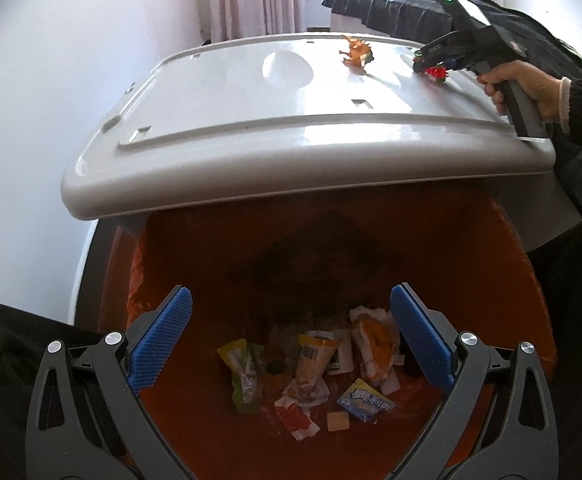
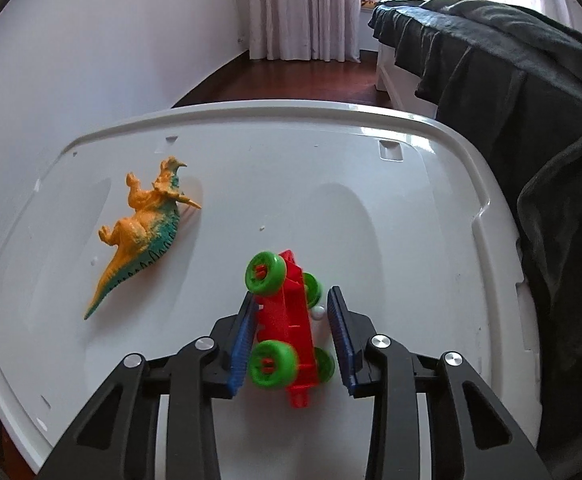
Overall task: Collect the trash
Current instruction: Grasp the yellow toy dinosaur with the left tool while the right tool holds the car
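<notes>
My left gripper [image 1: 291, 304] is open and empty, held over an orange-lined bin [image 1: 523, 280] with several crumpled wrappers [image 1: 311, 376] at its bottom. My right gripper [image 2: 293, 300] is open around a red toy car with green wheels [image 2: 287, 320] lying on its side on the white lid [image 2: 371, 208]; the left pad touches the car, the right pad stands apart. The right gripper [image 1: 431, 60] and the car [image 1: 437, 73] also show in the left wrist view at the lid's far right. An orange and teal toy dinosaur [image 2: 143, 228] lies on the lid to the left.
The white lid [image 1: 251, 120] partly covers the bin's far side. A bed with a dark blanket [image 2: 531, 100] stands right of the lid. A white wall is on the left, curtains [image 2: 303, 8] at the back. A small white bead [image 2: 318, 312] lies beside the car.
</notes>
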`<state>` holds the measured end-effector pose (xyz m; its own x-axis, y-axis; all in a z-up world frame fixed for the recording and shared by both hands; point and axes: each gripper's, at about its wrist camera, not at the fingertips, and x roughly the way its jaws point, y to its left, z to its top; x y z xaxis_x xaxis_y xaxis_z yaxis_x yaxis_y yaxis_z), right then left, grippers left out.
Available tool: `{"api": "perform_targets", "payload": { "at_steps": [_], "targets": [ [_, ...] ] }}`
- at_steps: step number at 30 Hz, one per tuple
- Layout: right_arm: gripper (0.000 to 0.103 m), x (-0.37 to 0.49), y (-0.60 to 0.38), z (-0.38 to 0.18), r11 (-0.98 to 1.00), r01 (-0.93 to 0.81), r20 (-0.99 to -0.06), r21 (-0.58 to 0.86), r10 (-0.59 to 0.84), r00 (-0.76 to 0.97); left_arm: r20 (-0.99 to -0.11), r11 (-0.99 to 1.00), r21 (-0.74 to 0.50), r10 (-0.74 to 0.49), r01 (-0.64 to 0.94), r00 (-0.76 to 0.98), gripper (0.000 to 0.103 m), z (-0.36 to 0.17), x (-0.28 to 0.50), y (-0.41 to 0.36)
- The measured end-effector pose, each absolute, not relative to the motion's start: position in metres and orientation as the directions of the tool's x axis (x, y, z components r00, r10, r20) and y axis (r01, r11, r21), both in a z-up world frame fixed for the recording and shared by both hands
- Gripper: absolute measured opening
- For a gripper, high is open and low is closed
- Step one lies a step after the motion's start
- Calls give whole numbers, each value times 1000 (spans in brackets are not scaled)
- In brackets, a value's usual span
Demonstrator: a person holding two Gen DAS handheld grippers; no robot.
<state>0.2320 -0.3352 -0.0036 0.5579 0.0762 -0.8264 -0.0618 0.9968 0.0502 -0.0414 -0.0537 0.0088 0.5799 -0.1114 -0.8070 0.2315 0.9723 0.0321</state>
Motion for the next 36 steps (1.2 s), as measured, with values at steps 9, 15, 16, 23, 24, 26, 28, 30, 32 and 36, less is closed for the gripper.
{"api": "perform_targets", "payload": {
  "at_steps": [9,15,16,23,24,26,28,30,32,36],
  "targets": [
    [24,226,-331,-3,1000,-22,-820,-1,12,572,-811,970,43,-105,239,575,96,5,-42,-56],
    [24,197,-332,45,987,22,-769,159,110,629,-795,966,45,-121,255,595,96,16,-43,-59],
    [24,184,-330,64,978,26,-745,206,140,652,-791,964,46,-124,261,599,96,19,-42,-61],
    [24,80,-312,134,958,14,-566,288,159,809,-723,949,46,-183,311,666,96,58,10,-99],
    [24,76,-312,133,963,26,-563,269,135,815,-722,947,32,-198,318,663,96,61,24,-106],
    [24,77,-316,129,964,32,-575,263,130,808,-722,948,13,-212,319,659,96,65,60,-121],
    [23,81,-321,124,963,52,-589,264,118,800,-717,950,28,-198,312,668,96,68,93,-138],
    [23,84,-328,122,956,73,-595,283,115,796,-717,951,49,-180,306,674,96,68,131,-155],
    [23,87,-335,120,945,87,-595,315,125,794,-726,958,45,-164,284,668,96,65,170,-167],
    [23,82,-340,123,941,88,-585,326,128,801,-730,961,-8,-194,275,655,96,61,223,-189]
  ]
}}
